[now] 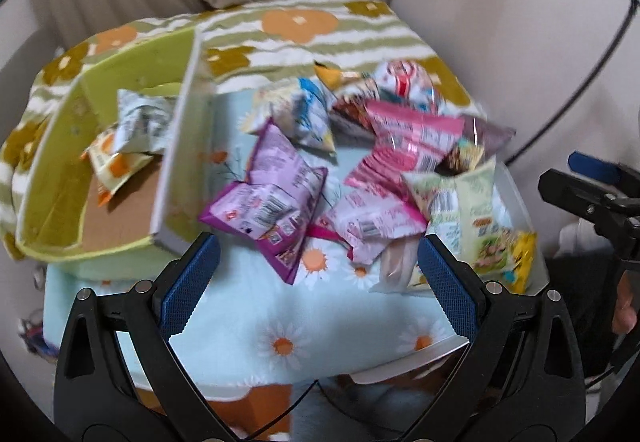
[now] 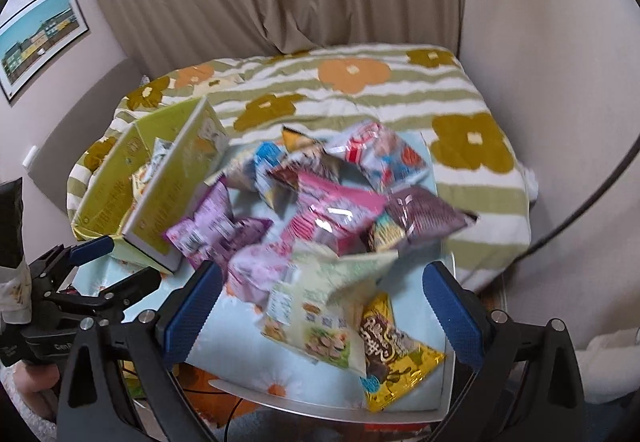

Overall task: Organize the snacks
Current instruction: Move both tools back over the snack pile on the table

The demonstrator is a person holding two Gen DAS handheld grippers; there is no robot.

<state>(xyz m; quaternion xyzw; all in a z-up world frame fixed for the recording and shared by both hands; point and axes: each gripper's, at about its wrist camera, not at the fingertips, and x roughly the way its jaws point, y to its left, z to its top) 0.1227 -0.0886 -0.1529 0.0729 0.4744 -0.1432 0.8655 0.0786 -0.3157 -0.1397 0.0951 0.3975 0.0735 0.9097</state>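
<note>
We hold both grippers, left (image 1: pixel 318 274) and right (image 2: pixel 322 302), spread and empty above the packets (image 2: pixel 320 226), since the box (image 1: pixel 52 177) beside them has room.

- Left gripper (image 1: pixel 318 274): black plastic frame of triangular cut-out links, silver round pins at the joints.
- Its fingers (image 1: pixel 188 286) carry blue pads with a fine knurled texture.
- Right gripper (image 2: pixel 320 302): the same black frame, silver pins and blue textured pads.
- Thin black cable trails beneath each.
</note>
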